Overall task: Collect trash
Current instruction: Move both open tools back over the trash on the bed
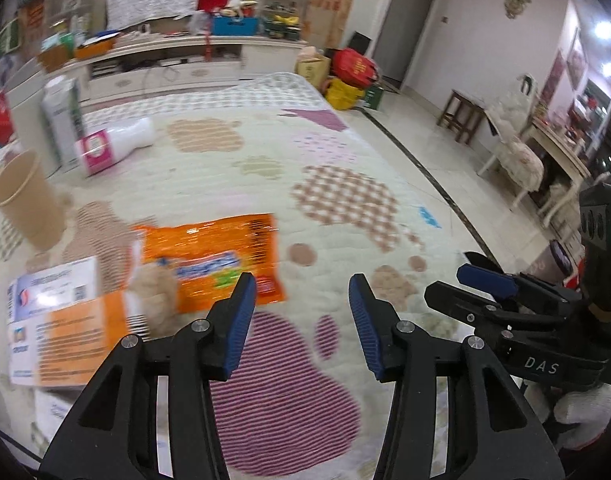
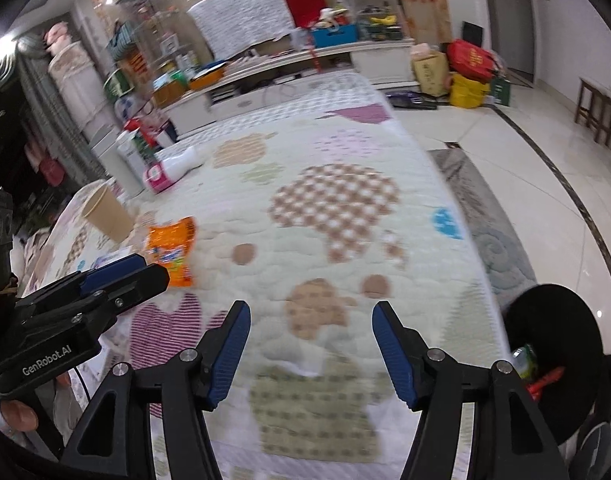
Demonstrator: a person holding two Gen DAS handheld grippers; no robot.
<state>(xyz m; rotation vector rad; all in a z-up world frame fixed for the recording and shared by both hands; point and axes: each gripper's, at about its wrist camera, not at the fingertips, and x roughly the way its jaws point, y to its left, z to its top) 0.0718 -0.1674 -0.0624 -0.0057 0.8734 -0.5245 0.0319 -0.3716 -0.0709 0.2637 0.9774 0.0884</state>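
Both claws stand apart and empty above a quilted patchwork bedcover [image 1: 345, 152]: the left gripper [image 1: 303, 294] has a crinkly orange snack wrapper [image 1: 221, 256] just ahead and left of its ribbed blue pads. The right gripper [image 2: 310, 322] hovers near it, the wrapper well off to its left, beyond a tan paper cup [image 1: 25, 200] and a glossy printed leaflet [image 1: 61, 320].

The quilt [image 1: 345, 152] was cream with checkered brown blobs, a purple-striped patch and pale green bits. Snack wrapper [image 1: 217, 256] was bright orange with a blue label, the box [image 1: 61, 320] orange and white, the cup [image 1: 25, 196] plain tan, the bottle [image 1: 117, 142] white with a pink label. Both grippers were black with blue pads [image 1: 241, 316].
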